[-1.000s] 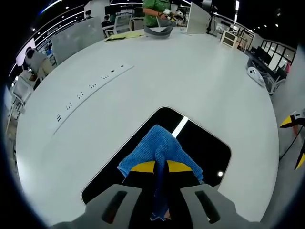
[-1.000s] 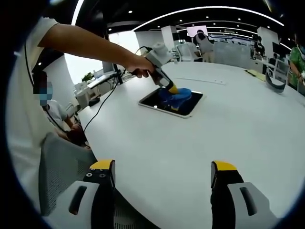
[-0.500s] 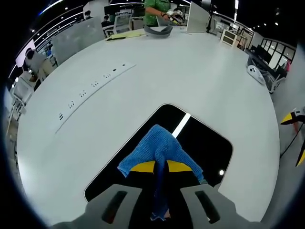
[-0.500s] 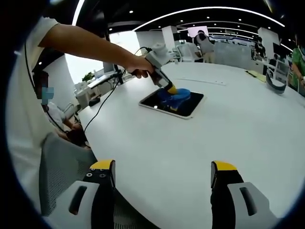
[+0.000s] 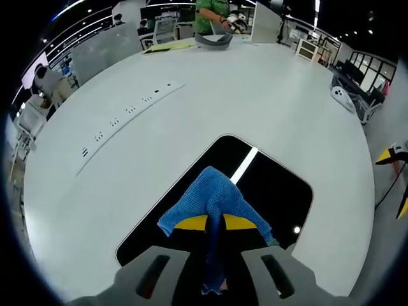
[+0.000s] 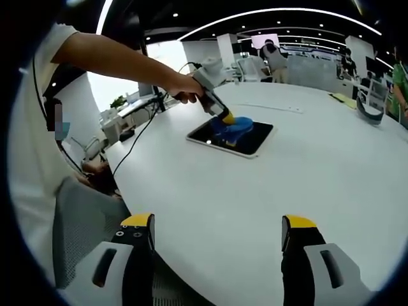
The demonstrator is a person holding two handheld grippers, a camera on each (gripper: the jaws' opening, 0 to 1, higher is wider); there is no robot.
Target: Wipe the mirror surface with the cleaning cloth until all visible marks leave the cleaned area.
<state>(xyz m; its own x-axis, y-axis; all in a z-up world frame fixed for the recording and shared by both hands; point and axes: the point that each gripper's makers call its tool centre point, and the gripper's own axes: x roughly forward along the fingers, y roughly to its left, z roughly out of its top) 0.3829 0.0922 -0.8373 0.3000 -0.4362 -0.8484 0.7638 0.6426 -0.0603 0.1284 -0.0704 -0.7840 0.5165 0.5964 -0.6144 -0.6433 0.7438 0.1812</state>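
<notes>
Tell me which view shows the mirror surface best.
The left gripper view: the mirror lies close and large, the blue cloth pressed on it. The right gripper view shows the mirror small and far, partly covered by the cloth.

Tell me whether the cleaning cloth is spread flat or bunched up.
Bunched. The blue cloth is pinched between the left gripper jaws and peaks into a tent over the mirror.

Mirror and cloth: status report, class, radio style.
Left gripper shut on blue cloth, pressed on mirror. Right gripper open, idle over white table. Nothing in the way.
</notes>
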